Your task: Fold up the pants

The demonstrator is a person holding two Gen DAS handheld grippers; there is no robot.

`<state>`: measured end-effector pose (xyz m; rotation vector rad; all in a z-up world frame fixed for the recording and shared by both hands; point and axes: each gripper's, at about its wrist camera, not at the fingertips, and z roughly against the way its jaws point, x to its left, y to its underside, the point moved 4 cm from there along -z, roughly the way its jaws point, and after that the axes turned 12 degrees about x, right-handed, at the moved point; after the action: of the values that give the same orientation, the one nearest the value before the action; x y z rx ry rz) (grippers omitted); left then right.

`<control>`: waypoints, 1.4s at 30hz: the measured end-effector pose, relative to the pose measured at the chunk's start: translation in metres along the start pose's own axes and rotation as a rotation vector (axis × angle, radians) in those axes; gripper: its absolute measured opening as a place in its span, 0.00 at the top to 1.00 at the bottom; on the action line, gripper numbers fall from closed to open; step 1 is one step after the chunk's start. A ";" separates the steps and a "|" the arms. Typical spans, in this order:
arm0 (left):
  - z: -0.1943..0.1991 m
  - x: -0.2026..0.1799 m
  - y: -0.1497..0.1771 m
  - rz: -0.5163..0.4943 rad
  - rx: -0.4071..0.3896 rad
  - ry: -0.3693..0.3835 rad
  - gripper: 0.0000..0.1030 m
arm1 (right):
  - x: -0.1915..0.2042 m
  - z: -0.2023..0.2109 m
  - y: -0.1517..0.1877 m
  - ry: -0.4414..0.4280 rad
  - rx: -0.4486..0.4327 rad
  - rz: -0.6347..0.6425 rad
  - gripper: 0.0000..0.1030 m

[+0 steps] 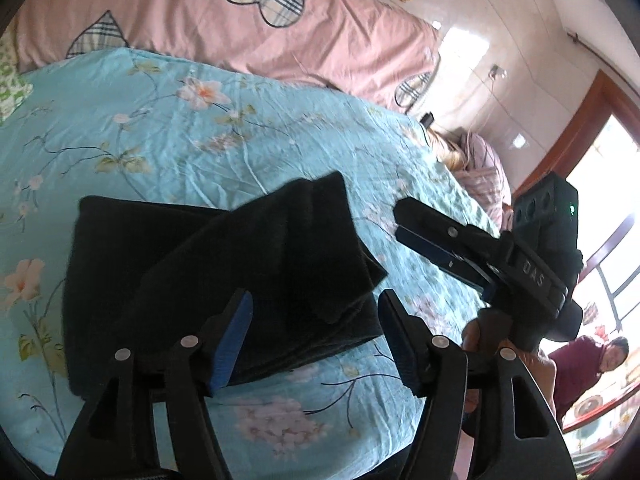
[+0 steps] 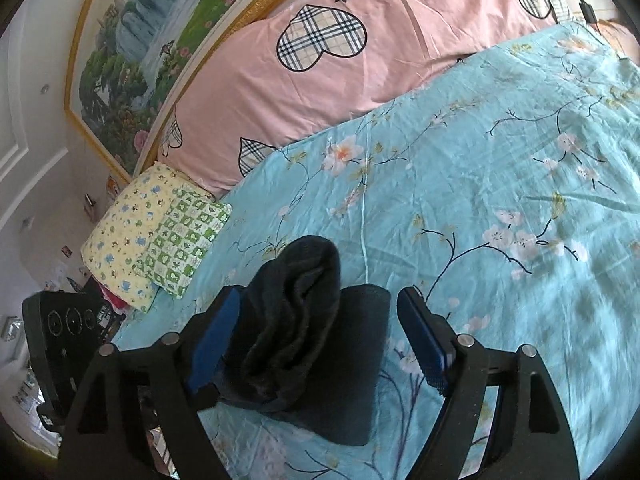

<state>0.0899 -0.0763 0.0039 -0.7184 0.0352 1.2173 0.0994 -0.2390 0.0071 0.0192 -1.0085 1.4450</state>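
Observation:
The black pants (image 1: 224,264) lie folded in a thick stack on the light blue floral sheet (image 1: 160,128). My left gripper (image 1: 314,338) hovers open over the stack's near right corner, its blue pads (image 1: 234,340) clear of the cloth. In the right wrist view a bunched fold of the pants (image 2: 296,312) stands up between the fingers of my right gripper (image 2: 320,328), which is open. The fold leans against the left pad (image 2: 218,340), and the right pad is well clear of it. The right gripper (image 1: 400,222) also shows in the left wrist view, just right of the stack, held by a hand (image 1: 480,332).
A pink duvet with plaid hearts (image 2: 320,72) runs along the far side of the bed. Two small patterned pillows (image 2: 160,244) lie at the left corner. A framed painting (image 2: 152,40) hangs behind. A person in dark red (image 1: 588,364) sits low at the right, past the bed's edge.

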 end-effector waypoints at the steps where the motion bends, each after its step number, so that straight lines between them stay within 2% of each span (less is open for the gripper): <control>1: 0.003 0.004 0.000 0.007 -0.005 -0.002 0.36 | 0.003 0.000 0.000 0.003 -0.002 0.001 0.21; 7: 0.014 0.026 0.001 0.066 -0.024 0.002 0.35 | 0.018 0.002 0.004 0.024 -0.011 0.004 0.19; 11: 0.022 0.038 0.004 0.092 -0.041 -0.012 0.34 | 0.028 0.001 0.008 0.048 -0.003 0.012 0.14; 14: 0.027 0.048 0.006 0.109 -0.049 -0.020 0.33 | 0.033 0.000 0.010 0.081 -0.002 0.010 0.08; 17: 0.032 0.060 0.008 0.136 -0.059 -0.027 0.32 | 0.038 -0.002 0.011 0.103 0.003 0.005 0.06; 20: 0.037 0.075 0.010 0.175 -0.068 -0.026 0.30 | 0.041 -0.005 0.012 0.167 0.009 -0.013 0.03; 29: 0.046 0.126 0.012 0.287 -0.079 -0.064 0.29 | 0.044 -0.022 0.011 0.218 0.039 -0.069 0.02; 42: 0.034 0.159 0.010 0.358 -0.044 -0.026 0.27 | 0.031 -0.046 0.012 0.238 0.101 -0.140 0.02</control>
<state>0.1291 0.0764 -0.0365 -0.7550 0.1193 1.5730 0.1095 -0.1854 -0.0099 -0.0092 -0.7255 1.3335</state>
